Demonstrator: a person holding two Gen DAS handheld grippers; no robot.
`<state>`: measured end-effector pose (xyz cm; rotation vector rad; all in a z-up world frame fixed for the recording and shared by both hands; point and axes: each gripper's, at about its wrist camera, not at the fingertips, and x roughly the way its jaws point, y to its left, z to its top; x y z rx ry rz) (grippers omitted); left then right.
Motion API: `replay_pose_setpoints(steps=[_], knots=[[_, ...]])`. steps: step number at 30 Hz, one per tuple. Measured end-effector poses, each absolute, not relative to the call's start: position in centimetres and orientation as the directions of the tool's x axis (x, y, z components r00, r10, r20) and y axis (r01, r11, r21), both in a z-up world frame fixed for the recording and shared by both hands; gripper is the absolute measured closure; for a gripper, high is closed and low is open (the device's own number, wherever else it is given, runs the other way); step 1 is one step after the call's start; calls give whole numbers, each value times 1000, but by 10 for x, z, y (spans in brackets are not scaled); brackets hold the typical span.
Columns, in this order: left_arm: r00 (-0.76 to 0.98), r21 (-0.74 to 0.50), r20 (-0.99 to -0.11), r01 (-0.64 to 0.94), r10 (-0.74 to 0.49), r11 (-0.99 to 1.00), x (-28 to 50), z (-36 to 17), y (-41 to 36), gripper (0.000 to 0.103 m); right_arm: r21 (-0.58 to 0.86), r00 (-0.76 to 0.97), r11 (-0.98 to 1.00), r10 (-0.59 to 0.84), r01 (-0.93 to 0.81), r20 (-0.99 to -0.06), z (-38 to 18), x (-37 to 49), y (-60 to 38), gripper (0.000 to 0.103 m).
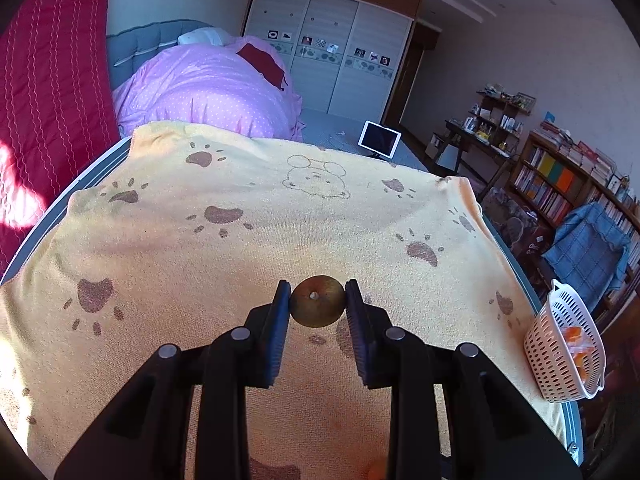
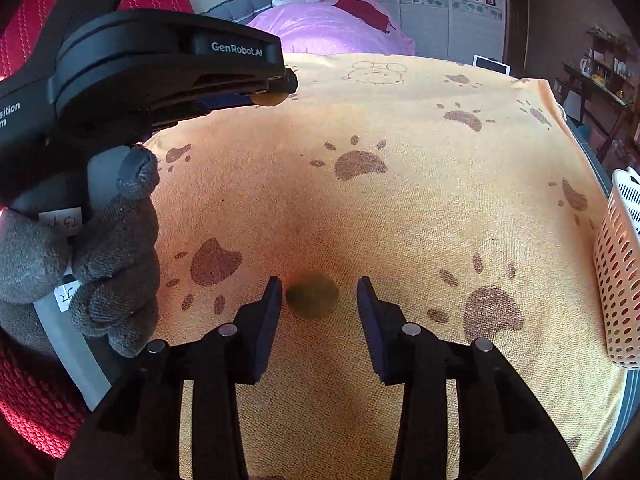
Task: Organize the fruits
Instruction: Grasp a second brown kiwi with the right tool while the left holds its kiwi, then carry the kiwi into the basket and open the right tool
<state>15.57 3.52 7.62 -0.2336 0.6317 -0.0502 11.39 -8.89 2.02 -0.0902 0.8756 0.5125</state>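
The left gripper [image 1: 318, 300] clamps a brownish fruit [image 1: 317, 306]; the right gripper [image 2: 318, 300] (jaws spread) frames a blurred greenish fruit [image 2: 312, 295], gripping nothing.

One fruit [image 2: 312, 295] lies on the towel [image 2: 400, 220] — the basket [image 2: 618, 280] at its right edge.

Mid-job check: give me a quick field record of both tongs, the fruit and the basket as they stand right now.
left tongs: shut on a brownish round fruit, held above the towel
right tongs: open, a blurred greenish fruit between the fingers, close to the left one
basket: white, perforated, at the table's right edge, orange fruit inside
surface: yellow paw-print towel
left hand: grey glove, gripping the handle
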Motion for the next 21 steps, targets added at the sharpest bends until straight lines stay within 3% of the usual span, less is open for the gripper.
replay_pose_setpoints(steps=[5,21], knots=[[806,-241,-580,-25,-123,970,156,75,36,75,114,518,877,375,-466,-769,14,118,-82,73],[807,-246,-575,-15,-133,969,154,75,32,75,149,597,910,370,-386,-712,41,110,-116,73]])
